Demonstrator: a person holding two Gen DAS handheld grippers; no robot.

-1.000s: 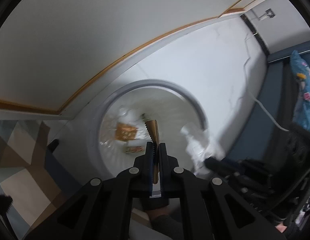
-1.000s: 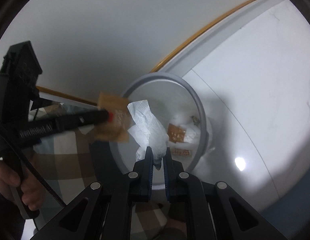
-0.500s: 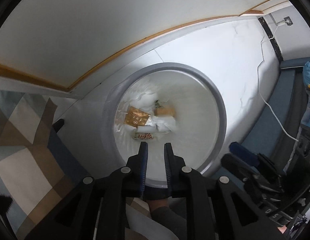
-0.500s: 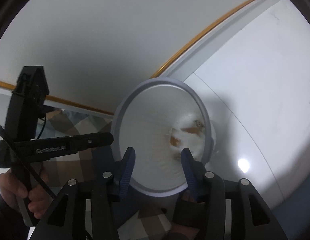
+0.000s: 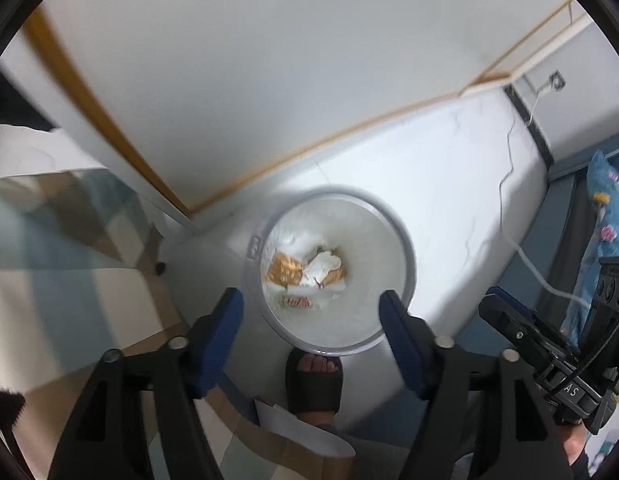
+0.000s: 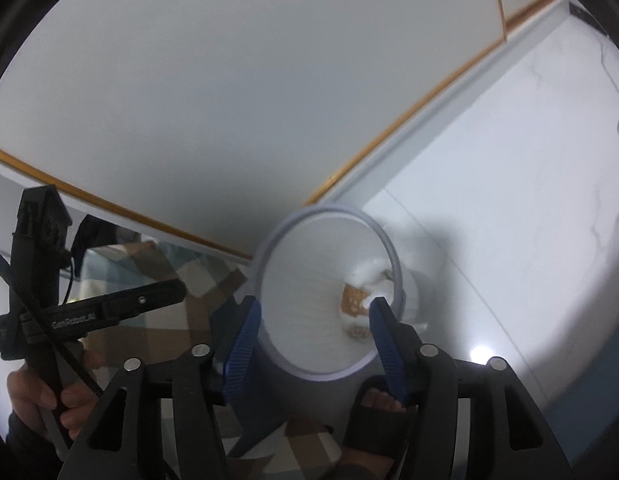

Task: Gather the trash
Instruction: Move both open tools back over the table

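A round white trash bin stands on the white floor by the wall; it also shows in the right wrist view. At its bottom lie orange wrappers and a crumpled white tissue. My left gripper is wide open and empty, high above the bin's near rim. My right gripper is wide open and empty above the bin too. The trash shows in the right wrist view between the jaws.
A checked cloth lies left of the bin. The person's foot in a black slipper stands just before the bin. A white cable runs over the floor at the right. The other gripper shows at the left in the right wrist view.
Both grippers let go of their trash, the wrapper and the tissue, which now lie in the bin. Both opened wide and rose away from the bin.
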